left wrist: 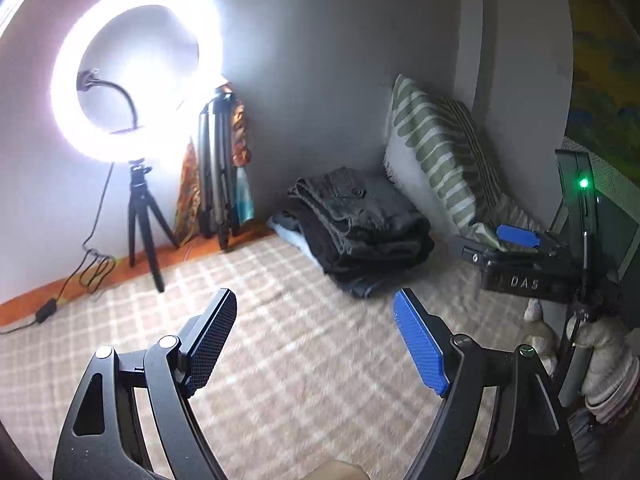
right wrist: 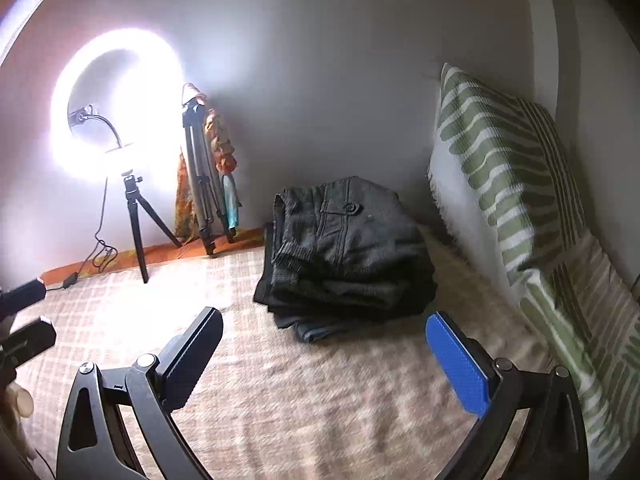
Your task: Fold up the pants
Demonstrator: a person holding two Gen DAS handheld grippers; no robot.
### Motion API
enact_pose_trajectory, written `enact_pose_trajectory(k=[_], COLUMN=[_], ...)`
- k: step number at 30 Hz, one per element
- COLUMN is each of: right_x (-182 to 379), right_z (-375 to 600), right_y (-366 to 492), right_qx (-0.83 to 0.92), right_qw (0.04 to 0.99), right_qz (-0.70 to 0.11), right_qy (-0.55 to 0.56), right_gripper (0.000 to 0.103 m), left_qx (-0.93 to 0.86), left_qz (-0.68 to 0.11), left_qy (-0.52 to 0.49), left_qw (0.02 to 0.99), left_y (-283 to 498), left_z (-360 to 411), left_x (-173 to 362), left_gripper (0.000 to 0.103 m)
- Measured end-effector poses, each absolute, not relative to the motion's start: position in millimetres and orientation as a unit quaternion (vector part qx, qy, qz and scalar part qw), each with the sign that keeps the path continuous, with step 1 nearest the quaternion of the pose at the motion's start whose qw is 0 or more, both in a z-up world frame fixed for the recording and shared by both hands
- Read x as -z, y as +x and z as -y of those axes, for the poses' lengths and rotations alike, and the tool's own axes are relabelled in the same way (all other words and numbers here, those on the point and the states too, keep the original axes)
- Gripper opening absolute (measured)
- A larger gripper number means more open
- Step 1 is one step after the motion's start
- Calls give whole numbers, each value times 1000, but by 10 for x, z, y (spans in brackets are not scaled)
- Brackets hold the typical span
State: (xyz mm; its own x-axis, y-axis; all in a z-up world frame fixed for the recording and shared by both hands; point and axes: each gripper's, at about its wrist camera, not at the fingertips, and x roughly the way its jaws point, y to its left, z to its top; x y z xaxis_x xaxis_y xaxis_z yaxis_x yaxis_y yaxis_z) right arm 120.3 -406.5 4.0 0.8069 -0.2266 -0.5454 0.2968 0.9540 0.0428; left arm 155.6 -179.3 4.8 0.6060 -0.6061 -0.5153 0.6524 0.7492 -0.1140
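A stack of folded pants (left wrist: 360, 232) lies on the beige checked blanket (left wrist: 280, 360) near the wall, dark grey pants on top and blue jeans below; it also shows in the right wrist view (right wrist: 348, 256). My left gripper (left wrist: 316, 312) is open and empty, held above the blanket short of the stack. My right gripper (right wrist: 324, 340) is open and empty, close in front of the stack. The right gripper's body (left wrist: 520, 260) shows at the right of the left wrist view. The left gripper's tips (right wrist: 28, 312) show at the left edge of the right wrist view.
A lit ring light on a small tripod (left wrist: 136, 76) stands at the back left, with its cable (left wrist: 48, 308) on the blanket. A folded tripod (left wrist: 218, 176) leans on the wall. A green striped pillow (right wrist: 508, 176) leans against the wall at right.
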Motion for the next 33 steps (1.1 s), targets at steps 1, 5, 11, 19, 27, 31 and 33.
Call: enact_pose_trajectory(k=[1,5,11,19,27,31,33], right_x=[-21,47,163,238,209,212,213], right_z=[4043,3985,3961,3976,3981,3997,4000], right_y=[1178,1108,1045,1034,1049,1049,1051], right_qx=[140,141,142,152,154,155,155], right_qw=[949,950,949,949,951,951,951], right_qz=[-277,-272,-274,-269,-257,-256,-256], right_qy=[64,61,65,66,75,81,81], right_gripper=[103,103,103,103,103,103,103], left_qx=[350,344,336,314,309,308,307], left_qz=[-272,-277,-273,-285,-278,-275,-274], left_qy=[44,39,28,49,55,54,56], left_qw=[895,896,901,904,908,909,910], left_y=[1518,1442,1373,1400,1373,1354,1340], left_z=[1763,1691,1601,1610,1578,1561,1556], left_x=[-27,34,122,266,272,256,256], left_gripper=[81,81,81,81,82,84,84])
